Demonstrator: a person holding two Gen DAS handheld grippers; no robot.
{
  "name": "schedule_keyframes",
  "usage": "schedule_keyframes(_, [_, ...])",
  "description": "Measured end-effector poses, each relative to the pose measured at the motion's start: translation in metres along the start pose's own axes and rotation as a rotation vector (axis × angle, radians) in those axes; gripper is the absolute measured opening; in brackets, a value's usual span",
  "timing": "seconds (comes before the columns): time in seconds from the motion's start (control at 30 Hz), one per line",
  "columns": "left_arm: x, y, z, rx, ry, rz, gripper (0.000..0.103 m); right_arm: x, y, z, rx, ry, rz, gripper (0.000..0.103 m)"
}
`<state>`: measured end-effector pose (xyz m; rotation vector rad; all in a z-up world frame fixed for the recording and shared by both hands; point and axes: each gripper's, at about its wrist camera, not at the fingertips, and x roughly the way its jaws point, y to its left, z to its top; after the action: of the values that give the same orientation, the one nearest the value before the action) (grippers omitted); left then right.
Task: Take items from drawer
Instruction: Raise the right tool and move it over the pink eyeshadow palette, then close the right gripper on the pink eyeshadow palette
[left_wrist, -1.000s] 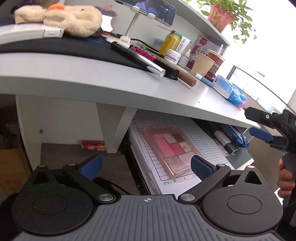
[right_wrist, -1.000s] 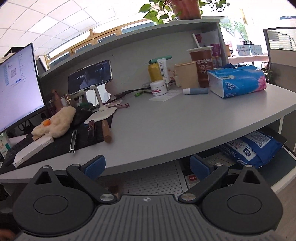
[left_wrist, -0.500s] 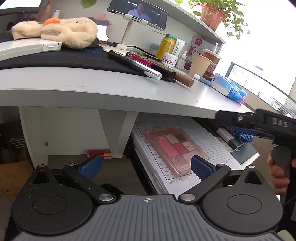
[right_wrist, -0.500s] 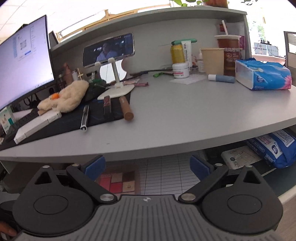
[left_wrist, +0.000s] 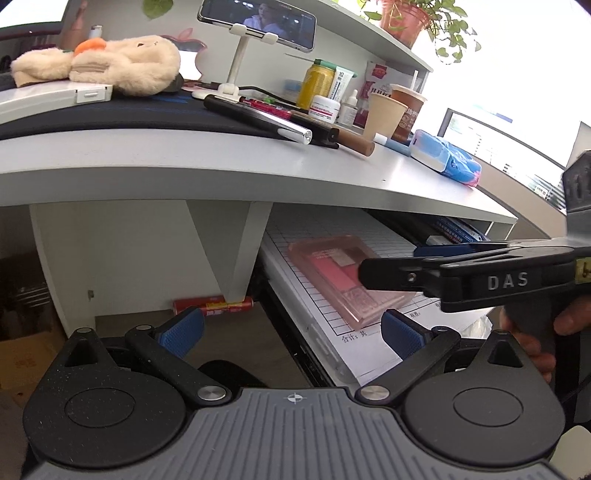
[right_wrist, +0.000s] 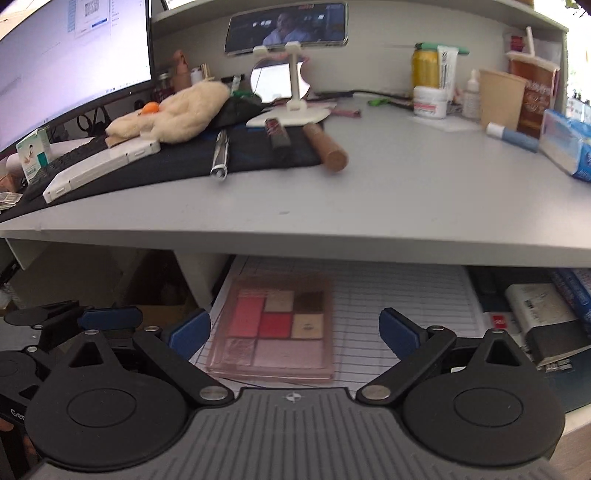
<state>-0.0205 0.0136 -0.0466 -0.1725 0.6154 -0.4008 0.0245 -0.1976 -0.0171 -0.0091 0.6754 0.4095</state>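
A pink clear-lidded eyeshadow palette (right_wrist: 277, 328) lies on a ruled paper sheet (right_wrist: 406, 295) in the open drawer under the desk. It also shows in the left wrist view (left_wrist: 332, 273). My right gripper (right_wrist: 294, 328) is open and empty, its blue pads on either side of the palette, just in front of it. In the left wrist view the right gripper (left_wrist: 424, 266) reaches over the palette from the right. My left gripper (left_wrist: 291, 332) is open and empty, at the drawer's left front corner.
The grey desk top (right_wrist: 369, 206) overhangs the drawer and carries a plush toy (right_wrist: 177, 107), pens, a phone on a stand (right_wrist: 288, 26), cups and a tissue pack (right_wrist: 569, 144). Packets and a box (right_wrist: 543, 314) fill the drawer's right side. A red tube (left_wrist: 212, 304) lies on the floor.
My right gripper has dropped and swung left from over the desk top to the drawer, now framing the palette. My left gripper has edged slightly lower and closer.
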Motion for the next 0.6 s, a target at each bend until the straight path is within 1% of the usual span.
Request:
schedule_keyframes(0.13, [-0.005, 0.003, -0.002, 0.022, -0.018, -0.025, 0.102, 0.006, 0.004, 0.0, 0.001, 0.019, 0.01, 0.098])
schedule_keyframes(0.27, [-0.008, 0.004, -0.006, 0.062, -0.018, -0.033, 0.102, 0.011, 0.011, -0.002, -0.018, 0.036, 0.022, 0.098])
schedule_keyframes(0.37, [-0.01, 0.003, -0.007, 0.081, -0.015, -0.029, 0.102, 0.015, 0.016, -0.002, -0.042, 0.05, 0.017, 0.098])
schedule_keyframes(0.6, [-0.01, 0.004, -0.008, 0.086, -0.009, -0.023, 0.102, 0.021, 0.023, -0.005, -0.08, 0.067, -0.001, 0.098])
